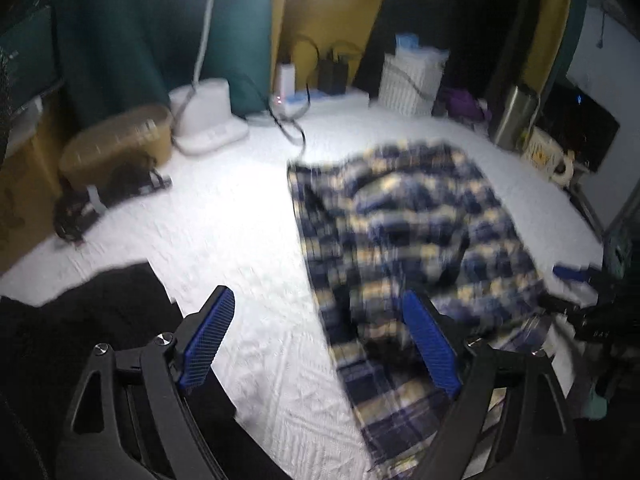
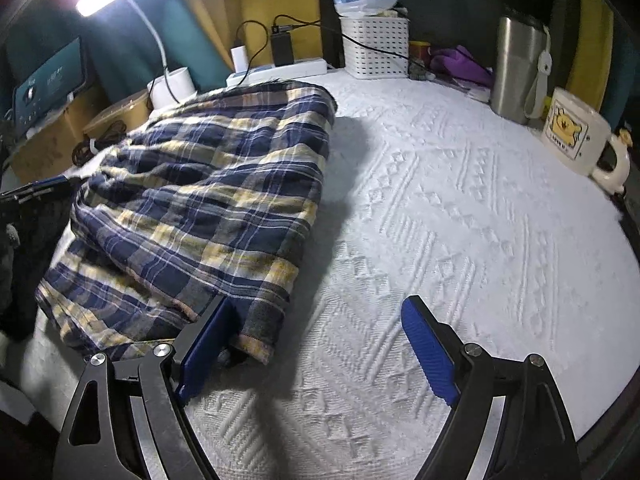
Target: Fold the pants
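**A:** What does the left wrist view show?

**B:** A blurred picture. The left gripper (image 1: 318, 338) has its blue-padded tongs spread wide, with nothing pinched. The plaid pants (image 1: 404, 240), navy, cream and yellow, lie folded on a white textured table cover (image 1: 224, 232). Their long axis runs from the near edge of the picture, by the right-hand pad, away toward the far side of the table, leaning slightly left. The right-hand pad overlaps the cloth in the picture; whether it touches is not clear. A dark garment (image 1: 80, 312) sits at the near left. Farther back stand a lamp base (image 1: 208, 116), a white slatted basket (image 1: 412, 80) and a steel tumbler (image 1: 514, 116).

**A:** And the right wrist view?

**B:** It is sharp. The right gripper (image 2: 316, 344) also has its tongs spread, holding nothing. The pants (image 2: 200, 200) lie left of centre, a long bundle running from the near left toward the far side of the table, folded over on themselves with a hemmed edge nearest the camera. The left-hand pad sits just beside that near hem. The right-hand pad hangs over bare cover (image 2: 460, 220). A bear-printed mug (image 2: 576, 136) stands at the far right, near the tumbler (image 2: 516, 68).
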A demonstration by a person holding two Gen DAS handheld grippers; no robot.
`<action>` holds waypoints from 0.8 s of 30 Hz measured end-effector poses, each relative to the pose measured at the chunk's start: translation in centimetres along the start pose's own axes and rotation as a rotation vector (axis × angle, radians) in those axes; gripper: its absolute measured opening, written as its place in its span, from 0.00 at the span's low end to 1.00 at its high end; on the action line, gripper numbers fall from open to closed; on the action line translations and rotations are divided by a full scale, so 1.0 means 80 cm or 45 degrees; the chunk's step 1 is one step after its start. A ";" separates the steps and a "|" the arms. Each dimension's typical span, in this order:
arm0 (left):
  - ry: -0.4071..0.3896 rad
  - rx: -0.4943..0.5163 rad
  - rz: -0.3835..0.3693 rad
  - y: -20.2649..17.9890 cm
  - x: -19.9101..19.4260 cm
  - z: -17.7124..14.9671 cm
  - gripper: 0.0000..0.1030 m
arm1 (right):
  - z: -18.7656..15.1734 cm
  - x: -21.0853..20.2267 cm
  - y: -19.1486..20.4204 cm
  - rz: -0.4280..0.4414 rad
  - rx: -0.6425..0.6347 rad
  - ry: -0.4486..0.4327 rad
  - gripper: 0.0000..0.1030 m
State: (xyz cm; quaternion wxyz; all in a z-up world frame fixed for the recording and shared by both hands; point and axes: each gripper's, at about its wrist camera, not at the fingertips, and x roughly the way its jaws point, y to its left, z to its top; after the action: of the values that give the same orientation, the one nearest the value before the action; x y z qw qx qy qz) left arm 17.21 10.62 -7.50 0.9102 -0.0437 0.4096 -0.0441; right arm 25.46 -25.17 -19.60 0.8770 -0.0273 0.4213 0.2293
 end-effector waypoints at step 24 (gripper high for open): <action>0.121 0.083 0.046 0.014 0.125 0.046 0.87 | 0.082 0.040 0.001 0.025 -0.049 -0.043 0.84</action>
State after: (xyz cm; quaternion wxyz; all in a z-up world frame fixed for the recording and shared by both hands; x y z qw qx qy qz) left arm 26.64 10.71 -12.63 0.8913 -0.0046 0.4514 -0.0431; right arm 31.90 -22.27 -17.73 0.8811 -0.0361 0.4022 0.2463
